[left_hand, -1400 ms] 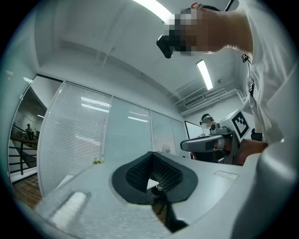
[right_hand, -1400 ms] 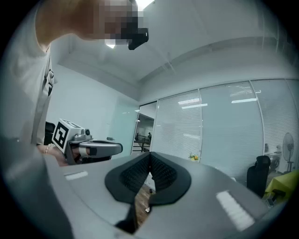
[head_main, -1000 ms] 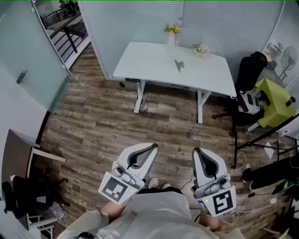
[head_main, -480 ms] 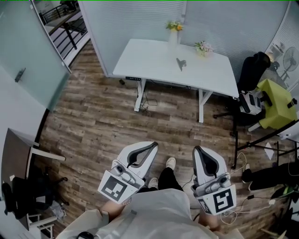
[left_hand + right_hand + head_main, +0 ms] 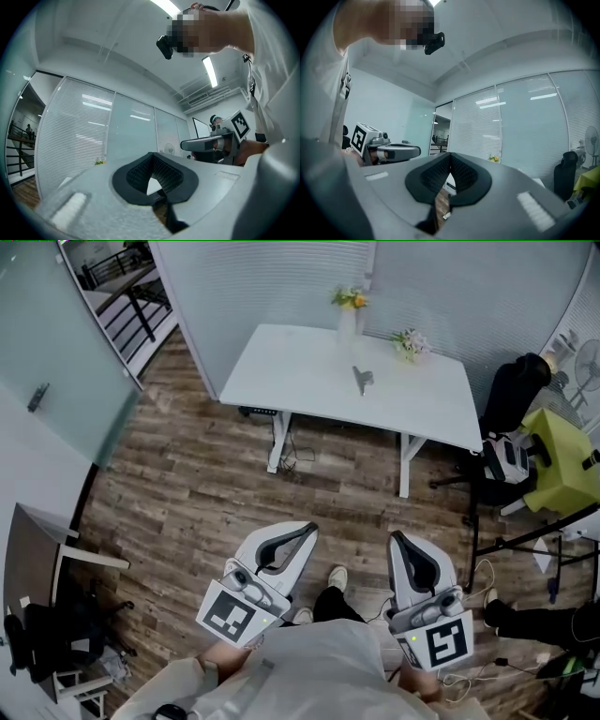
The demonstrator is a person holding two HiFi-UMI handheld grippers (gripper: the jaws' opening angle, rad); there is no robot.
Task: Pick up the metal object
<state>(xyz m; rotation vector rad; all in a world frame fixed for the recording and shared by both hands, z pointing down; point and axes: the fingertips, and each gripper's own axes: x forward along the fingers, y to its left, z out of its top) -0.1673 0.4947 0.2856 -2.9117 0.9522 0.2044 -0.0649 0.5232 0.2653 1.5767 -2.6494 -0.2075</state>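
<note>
The metal object (image 5: 361,379), small and grey, lies near the back middle of a white table (image 5: 281,371) across the room. It cannot be made out in either gripper view. My left gripper (image 5: 312,529) (image 5: 151,154) and right gripper (image 5: 394,538) (image 5: 450,154) hang close to my body over the wood floor, far from the table. Both are shut with the black pads meeting at the tips and nothing between them. Each gripper view also catches the other gripper off to the side.
A vase of yellow flowers (image 5: 346,310) and a small bouquet (image 5: 410,343) stand at the table's back edge. A black chair (image 5: 511,390) and a green seat (image 5: 558,460) crowd the right side. Glass partitions run behind and to the left. Another table corner (image 5: 37,549) juts in at left.
The person has stepped forward; a shoe now shows between the grippers and the table sits slightly lower in view. Both grippers stay shut in the same pose.
</note>
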